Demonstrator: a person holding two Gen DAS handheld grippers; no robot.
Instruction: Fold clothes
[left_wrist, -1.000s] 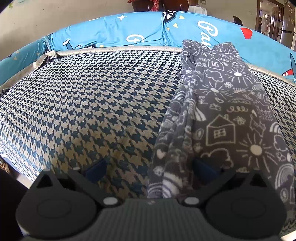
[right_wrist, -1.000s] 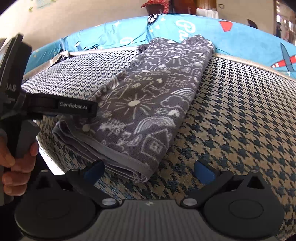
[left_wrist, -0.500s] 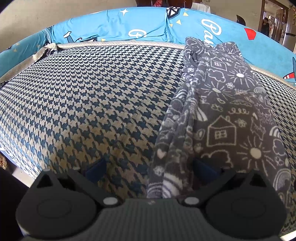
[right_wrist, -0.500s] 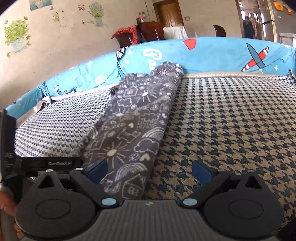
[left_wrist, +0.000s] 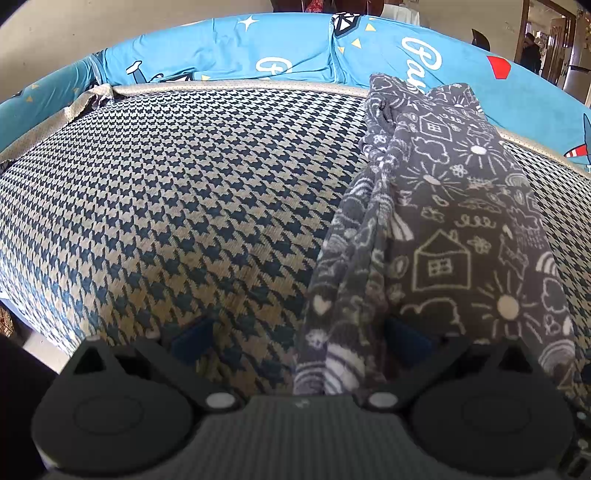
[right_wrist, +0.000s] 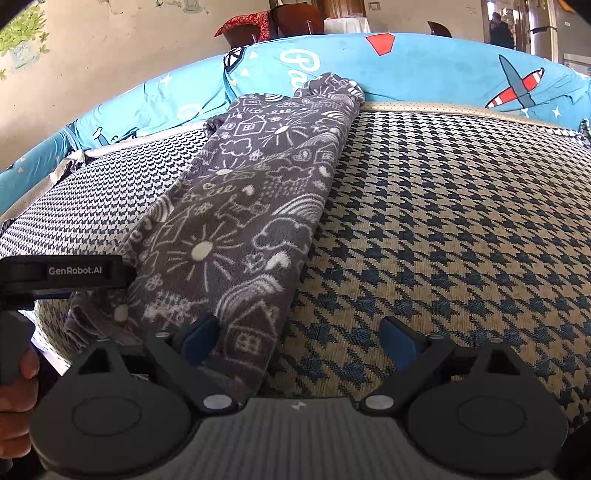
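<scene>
A grey garment with white doodle drawings lies folded into a long strip on the houndstooth sofa seat, running from the front edge to the backrest. My left gripper is open at the strip's near end, with the fabric's left edge between its fingers and draped over the right pad. In the right wrist view the garment lies left of centre. My right gripper is open, and the strip's near right corner rests against its left pad. The left gripper shows at the garment's near left edge, held by a hand.
A bright blue cover with planes and lettering wraps the backrest behind the seat. The seat's front edge drops off at the lower left. Behind the sofa are a chair with a red cloth and a person in a doorway.
The right gripper dropped from above the garment's near end to seat level, then shifted slightly along its right edge. The left gripper barely moved. The garment lies as before.
</scene>
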